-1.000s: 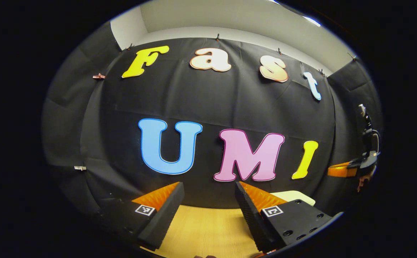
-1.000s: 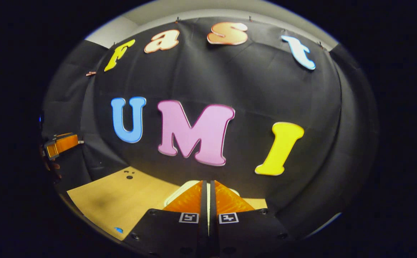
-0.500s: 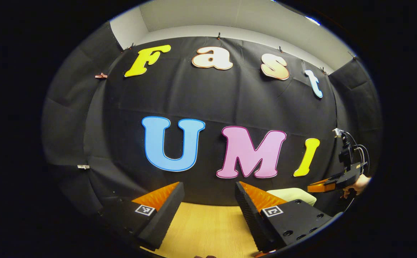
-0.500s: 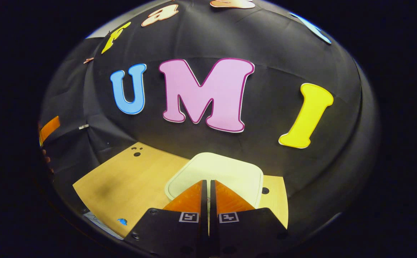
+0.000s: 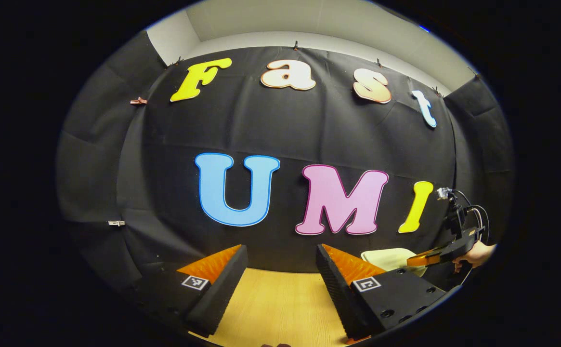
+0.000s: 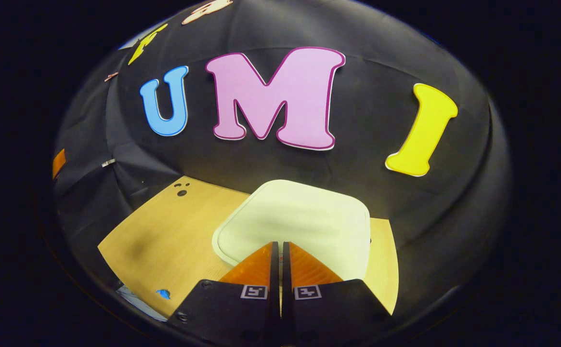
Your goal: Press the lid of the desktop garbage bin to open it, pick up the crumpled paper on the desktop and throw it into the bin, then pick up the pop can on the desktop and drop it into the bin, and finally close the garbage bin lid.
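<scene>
Near the far edge of the pale wooden desktop (image 6: 174,241) sat the cream, rounded-square plastic bin lid (image 6: 299,221), flat and unopened. Opening looked to be the step in hand; next called for a downward press. The right gripper (image 6: 280,250), fingers together and empty, hung over its near edge, contact unclear. The left gripper (image 5: 280,260) stood wide, empty.

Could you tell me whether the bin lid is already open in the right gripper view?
No, the lid lies flat and shut beyond the right gripper.
</scene>
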